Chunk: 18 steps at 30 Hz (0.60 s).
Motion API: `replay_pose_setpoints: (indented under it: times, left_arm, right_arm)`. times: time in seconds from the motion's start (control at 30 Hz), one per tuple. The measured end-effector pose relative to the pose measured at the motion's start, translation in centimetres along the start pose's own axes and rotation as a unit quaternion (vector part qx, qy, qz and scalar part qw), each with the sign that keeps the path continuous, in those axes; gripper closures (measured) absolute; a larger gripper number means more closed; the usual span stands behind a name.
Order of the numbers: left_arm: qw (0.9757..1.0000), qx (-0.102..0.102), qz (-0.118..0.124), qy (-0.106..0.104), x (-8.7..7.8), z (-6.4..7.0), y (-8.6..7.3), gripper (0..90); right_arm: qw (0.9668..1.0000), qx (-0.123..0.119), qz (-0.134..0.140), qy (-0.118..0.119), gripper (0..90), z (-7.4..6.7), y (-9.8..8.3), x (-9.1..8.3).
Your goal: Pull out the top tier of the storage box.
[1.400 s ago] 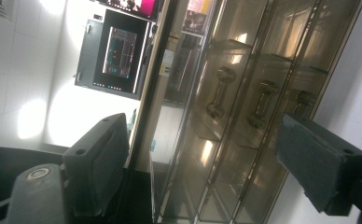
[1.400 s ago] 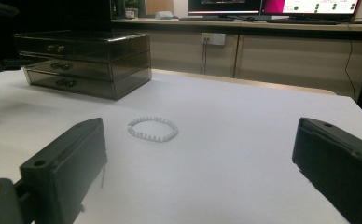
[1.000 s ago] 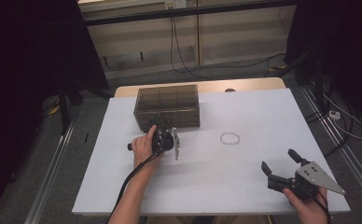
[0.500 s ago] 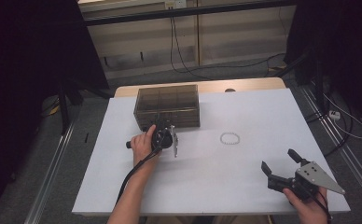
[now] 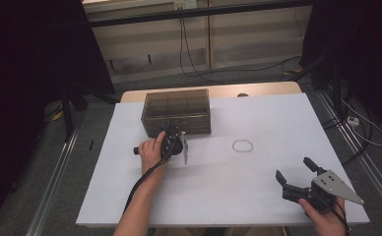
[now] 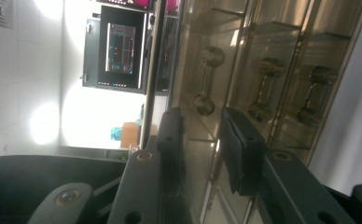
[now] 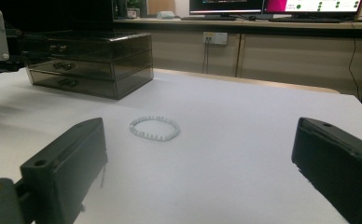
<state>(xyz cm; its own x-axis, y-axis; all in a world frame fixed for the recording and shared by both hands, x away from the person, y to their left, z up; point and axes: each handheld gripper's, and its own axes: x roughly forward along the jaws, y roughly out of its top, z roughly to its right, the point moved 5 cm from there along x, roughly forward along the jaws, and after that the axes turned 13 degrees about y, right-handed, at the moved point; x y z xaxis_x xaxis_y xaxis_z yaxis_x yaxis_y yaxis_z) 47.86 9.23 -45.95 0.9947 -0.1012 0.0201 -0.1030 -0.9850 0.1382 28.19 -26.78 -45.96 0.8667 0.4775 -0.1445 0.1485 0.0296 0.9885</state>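
Three-drawer box (image 5: 176, 112), long side across table (knobs facing left tongs (image 6: 202, 154)).

The smoky translucent plastic drawer box (image 5: 176, 112) stands directly ahead of the left gripper (image 5: 171, 141), blocking forward travel. Ahead of the right gripper (image 5: 297, 179), the white tabletop (image 5: 277, 118) lies open; the white bead bracelet (image 5: 242, 145) alone lies there.

left claw (image 5: 172, 133): black, black cable | right claw (image 5: 297, 177): black, grey three-cornered plate, screws
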Motion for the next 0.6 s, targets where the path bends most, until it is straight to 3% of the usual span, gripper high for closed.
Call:
replay_pose_setpoints:
  times: [0.07,0.27,0.3,0.53,0.6]
  left_arm:
    - [0.9999,0.002,0.001,0.012,0.08,-0.05,0.02,71.8]
    - [0.9999,-0.001,0.01,0.007,0.23,0.08,0.21,73.3]
    - [0.9999,0.007,0.009,0.007,0.17,0.07,0.31,73.3]
    - [0.9999,0.013,0.01,0.006,0.42,0.19,0.51,76.5]
    - [0.9996,0.025,0.009,0.009,0.48,0.08,0.53,77.6]
  right_arm:
    - [1.0,0.0,0.0,0.0,2.1,0.03,0.01,-0.01]
    - [1.0,0.002,0.001,-0.001,2.1,0.08,-0.01,-0.04]
    - [1.0,0.002,0.001,0.0,2.1,0.08,-0.01,-0.04]
    - [1.0,0.002,0.0,0.0,2.1,0.05,-0.02,-0.02]
    - [1.0,0.002,0.0,-0.001,2.1,0.04,-0.03,-0.01]
